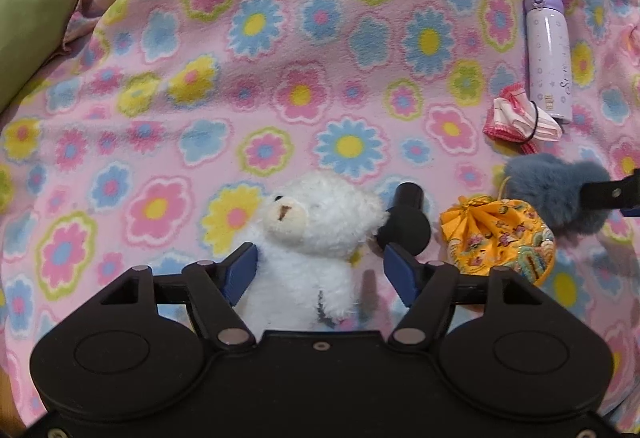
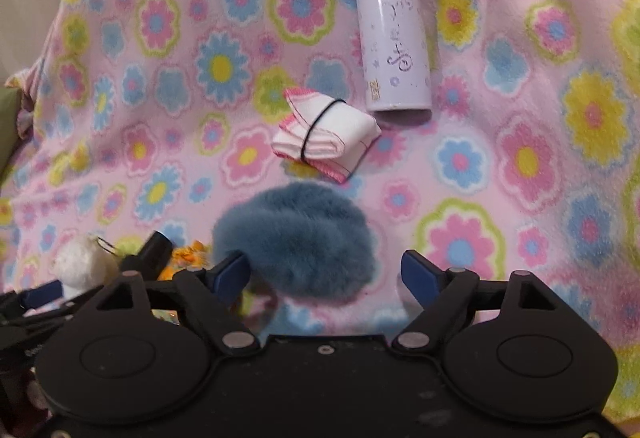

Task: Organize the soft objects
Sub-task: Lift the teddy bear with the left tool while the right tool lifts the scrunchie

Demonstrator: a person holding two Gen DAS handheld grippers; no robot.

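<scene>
While both tools stand parted, the left tool point(image 1: 316, 270) straddles the fluffy white plush bear point(image 1: 316, 234) and the right tool point(image 2: 324, 274) the blue-grey fur pouf point(image 2: 296, 242), each set down on the flowered pink fleece blanket point(image 1: 280, 50), the pouf at the bear's three o'clock, apparently grouped.

Both tools look like the same build: the left tool point(image 1: 320, 266) and right tool point(image 2: 324, 274) have matte black bodies with two round raised discs, like a game controller. Angled black link arms pivot on silver rivets and end in blue pads point(image 1: 240, 272). There's a small screw dead centre on the body.
</scene>
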